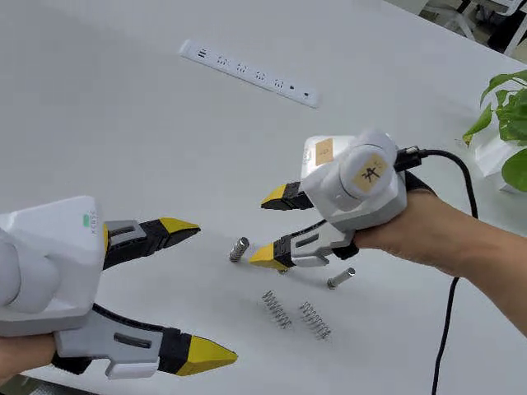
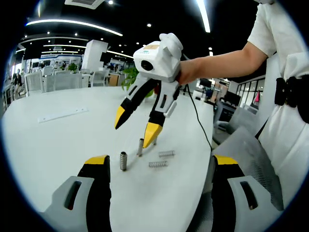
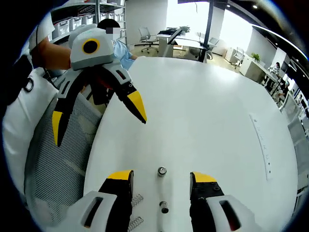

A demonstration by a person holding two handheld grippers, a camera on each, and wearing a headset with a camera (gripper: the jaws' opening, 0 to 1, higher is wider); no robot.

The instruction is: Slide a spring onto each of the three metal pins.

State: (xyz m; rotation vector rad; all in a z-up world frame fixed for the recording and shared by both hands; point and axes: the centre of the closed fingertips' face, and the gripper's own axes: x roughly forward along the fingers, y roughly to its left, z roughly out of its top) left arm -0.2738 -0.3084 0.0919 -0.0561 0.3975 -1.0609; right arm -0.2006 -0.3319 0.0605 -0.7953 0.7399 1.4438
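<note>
The white worktop [image 1: 123, 123] carries everything. The left gripper [image 1: 216, 292] and right gripper [image 1: 258, 229] hover over it, each with its fingers wide apart and holding nothing. I count three pins [image 1: 239, 248] between them: that one left of the right gripper's lower finger, another pin [image 1: 340, 278] below its body, and a third pin [image 2: 140, 146] just by that fingertip. They look like short, stiff steel, likely slick and ready to roll or topple, so pinch across the mid-shaft. The first looks ribbed, perhaps already sprung, but it is too small to tell. Two loose springs [image 1: 277, 309] lie side by side near the pins. They are probably light, thin coils, easily crushed or flicked away. Grip one gently around the middle, leaving one end free.
</note>
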